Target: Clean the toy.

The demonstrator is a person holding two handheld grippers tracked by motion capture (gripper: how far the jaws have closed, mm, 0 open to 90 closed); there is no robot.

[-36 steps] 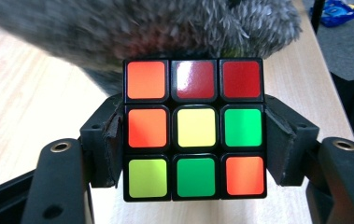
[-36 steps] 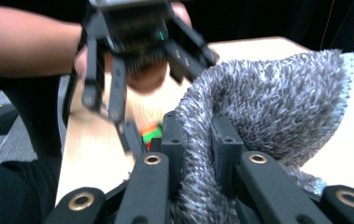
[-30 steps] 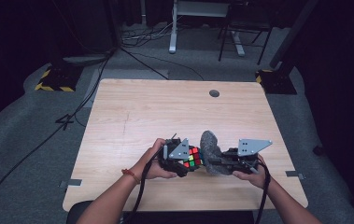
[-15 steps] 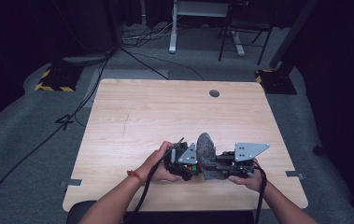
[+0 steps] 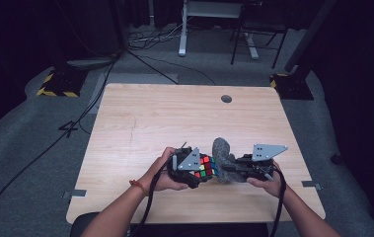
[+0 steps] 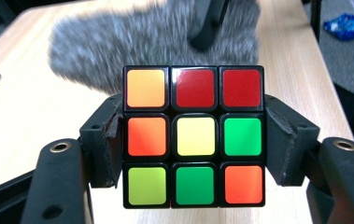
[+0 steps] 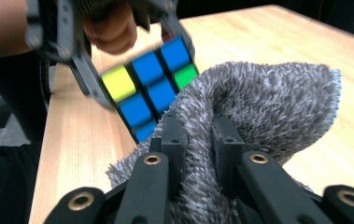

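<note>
Wiping looks underway: left gripper (image 6: 194, 140) jaws clamp the puzzle cube (image 6: 194, 136), right gripper (image 7: 201, 135) jaws pinch the grey cloth (image 7: 268, 100) against it, with other faces probably left.

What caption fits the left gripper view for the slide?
Left gripper clamps a scrambled puzzle cube by its sides, with a grey fluffy cloth just behind it over the wooden table.

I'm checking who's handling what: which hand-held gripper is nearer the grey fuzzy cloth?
Right. The right hand-held gripper is shut on the grey fuzzy cloth, pinching a fold. The left hand-held gripper is shut on the puzzle cube, just beside the cloth.
</note>
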